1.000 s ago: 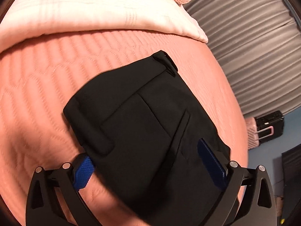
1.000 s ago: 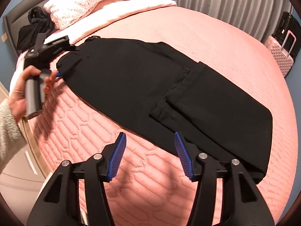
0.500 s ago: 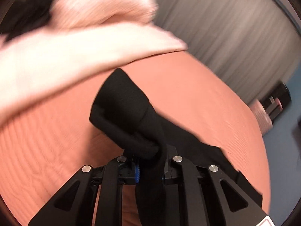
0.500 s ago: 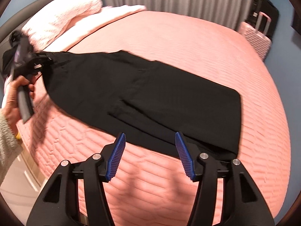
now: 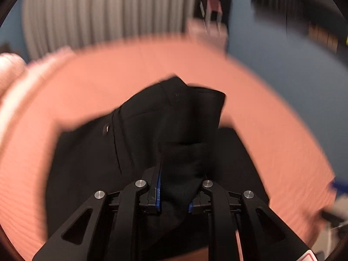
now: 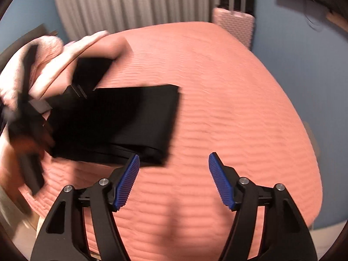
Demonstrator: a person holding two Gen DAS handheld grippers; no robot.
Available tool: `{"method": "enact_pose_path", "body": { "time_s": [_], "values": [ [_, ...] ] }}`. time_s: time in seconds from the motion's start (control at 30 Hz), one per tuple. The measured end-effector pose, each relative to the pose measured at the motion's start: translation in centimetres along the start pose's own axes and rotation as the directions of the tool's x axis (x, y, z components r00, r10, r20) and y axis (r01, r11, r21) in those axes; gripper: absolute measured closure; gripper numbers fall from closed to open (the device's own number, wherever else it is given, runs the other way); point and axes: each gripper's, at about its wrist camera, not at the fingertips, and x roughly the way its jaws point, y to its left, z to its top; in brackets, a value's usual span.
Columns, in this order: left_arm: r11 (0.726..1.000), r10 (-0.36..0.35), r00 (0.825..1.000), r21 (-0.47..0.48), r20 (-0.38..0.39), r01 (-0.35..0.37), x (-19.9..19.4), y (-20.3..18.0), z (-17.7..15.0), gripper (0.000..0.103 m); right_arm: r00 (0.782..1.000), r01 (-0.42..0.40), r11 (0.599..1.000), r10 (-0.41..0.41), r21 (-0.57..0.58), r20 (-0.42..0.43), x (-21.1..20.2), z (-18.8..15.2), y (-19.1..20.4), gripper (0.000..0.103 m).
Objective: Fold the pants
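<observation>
Two wrist views cover this moment; both are blurred.

Left wrist view: the left gripper (image 5: 174, 187) has its jaws drawn in narrow and clamped on a bunched fold of the black pants (image 5: 139, 134). The blue pads (image 5: 158, 187) press against the cloth from both sides, although the jaws are easing open very slightly. The held part rises from the jaws as a raised flap showing the waistband and a small metal fastener. The rest of the garment lies spread below it on the pink quilted bedspread (image 5: 271, 108). Grey curtains (image 5: 104, 10), a pink suitcase (image 5: 206, 32) and a blue wall stand behind the bed.

Right wrist view: the right gripper (image 6: 174, 180) has its jaws wide and opening, with only bedspread (image 6: 228, 87) visible between the blue pads (image 6: 128, 182). The pants (image 6: 121, 121) lie as a folded rectangular stack on the left half of the bed, their near corner just beyond the left pad; contact cannot be determined. At the far left edge, the left gripper (image 6: 28, 113) appears as a dark smear lifting the pants' upper end. A pale pillow (image 6: 47, 50) sits behind it.
</observation>
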Motion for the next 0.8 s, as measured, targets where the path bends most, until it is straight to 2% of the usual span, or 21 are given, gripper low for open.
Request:
{"method": "enact_pose_path", "body": {
  "time_s": [0.03, 0.1, 0.13, 0.2, 0.23, 0.3, 0.4, 0.5, 0.57, 0.6, 0.63, 0.67, 0.73, 0.8],
  "values": [
    [1.0, 0.013, 0.997, 0.008, -0.078, -0.012, 2.3, -1.5, -1.2, 0.088, 1.0, 0.011, 1.0, -0.011, 0.027, -0.005, -0.1, -0.5, -1.3, 0.038],
    [0.983, 0.142, 0.99, 0.115, 0.003, -0.142, 2.2, -4.8, -2.7, 0.088, 1.0, 0.016, 0.998, -0.016, 0.063, -0.004, -0.5, -1.1, -3.2, 0.038],
    [0.977, 0.157, 0.987, 0.142, 0.019, -0.158, 1.8, -5.7, -2.8, 0.088, 1.0, 0.018, 0.997, -0.018, 0.074, -0.003, -0.6, -1.1, -4.0, 0.038],
    [0.983, 0.116, 0.993, 0.143, 0.022, -0.118, 0.7, -6.4, -2.3, 0.088, 1.0, 0.009, 0.995, -0.007, 0.102, -0.02, -0.1, -1.6, -5.3, 0.038],
    [0.988, 0.083, 0.996, 0.126, 0.02, -0.085, 0.2, -6.2, -2.0, 0.088, 0.999, -0.014, 0.992, 0.018, 0.125, -0.034, 0.5, -1.5, -5.7, 0.038],
    [0.992, 0.062, 0.998, 0.107, 0.021, -0.064, -0.6, -5.4, -1.8, 0.088, 0.995, -0.082, 0.982, 0.09, 0.172, -0.04, 1.8, -0.3, -6.1, 0.038],
    [0.993, 0.057, 0.998, 0.099, 0.014, -0.058, -1.5, -4.3, -2.4, 0.087, 0.976, -0.216, 0.964, 0.219, 0.154, -0.006, 3.8, 2.9, -4.7, 0.036],
    [0.996, 0.043, 0.999, 0.073, -0.013, -0.042, -2.4, -4.4, -3.4, 0.086, 0.954, -0.285, 0.949, 0.295, 0.139, -0.058, 7.2, 5.2, -3.1, 0.034],
    [0.988, 0.081, 0.997, 0.132, -0.015, -0.078, -2.1, -5.5, -3.5, 0.086, 0.95, -0.292, 0.947, 0.304, 0.135, -0.079, 9.0, 6.2, -2.1, 0.034],
    [0.983, 0.106, 0.994, 0.155, -0.041, -0.099, -1.1, -6.1, -3.3, 0.086, 0.943, -0.308, 0.943, 0.32, 0.13, -0.087, 9.6, 6.7, -1.6, 0.034],
    [0.983, 0.114, 0.992, 0.154, -0.056, -0.104, -0.4, -6.3, -3.3, 0.085, 0.939, -0.315, 0.94, 0.329, 0.134, -0.102, 10.4, 7.1, -1.2, 0.041],
    [0.985, 0.111, 0.993, 0.139, -0.052, -0.102, 0.0, -6.3, -3.0, 0.085, 0.932, -0.327, 0.932, 0.345, 0.155, -0.112, 11.1, 7.4, -1.2, 0.041],
    [0.985, 0.114, 0.993, 0.132, -0.041, -0.108, 0.2, -6.5, -2.7, 0.085, 0.914, -0.355, 0.916, 0.382, 0.187, -0.135, 12.4, 8.1, -1.3, 0.05],
    [0.984, 0.113, 0.994, 0.14, -0.009, -0.111, -0.4, -6.4, -3.2, 0.085, 0.93, -0.323, 0.936, 0.342, 0.138, -0.137, 12.2, 8.6, -0.5, 0.048]
  ]
}}
